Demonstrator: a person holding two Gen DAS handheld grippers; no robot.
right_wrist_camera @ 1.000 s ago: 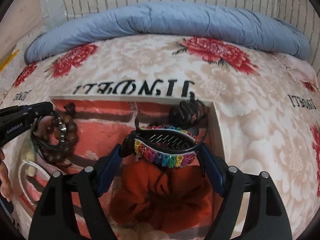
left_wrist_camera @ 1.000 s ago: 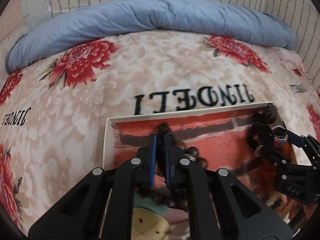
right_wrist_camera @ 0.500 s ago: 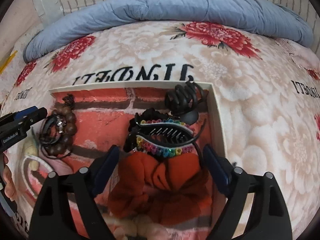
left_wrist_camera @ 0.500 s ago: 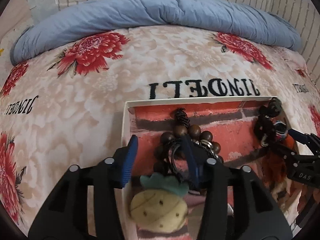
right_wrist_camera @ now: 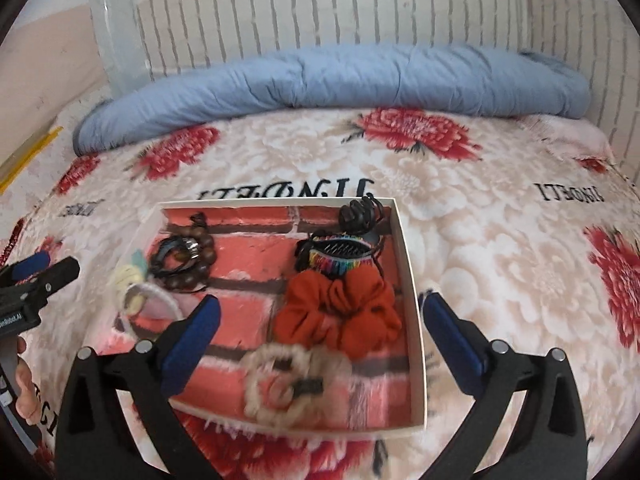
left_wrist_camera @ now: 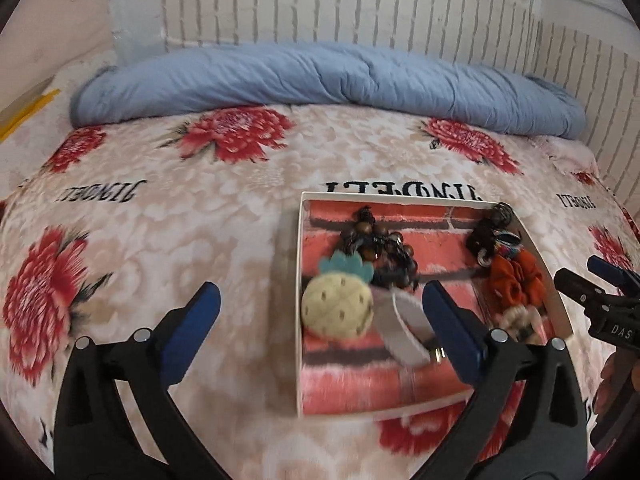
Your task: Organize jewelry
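Note:
A white-walled box with a red brick-pattern floor lies on the bed. It holds a brown bead bracelet, a pineapple plush clip, a rainbow claw clip, a black claw clip, an orange scrunchie and a cream fluffy scrunchie. My left gripper is open and empty above the box's left wall. My right gripper is open and empty above the box's right half.
The box rests on a floral blanket with red flowers. A rolled blue duvet lies along the far edge against a white brick-pattern wall.
Both grippers have opened, released the bead bracelet and the rainbow claw clip into the box, and pulled back and up away from it.

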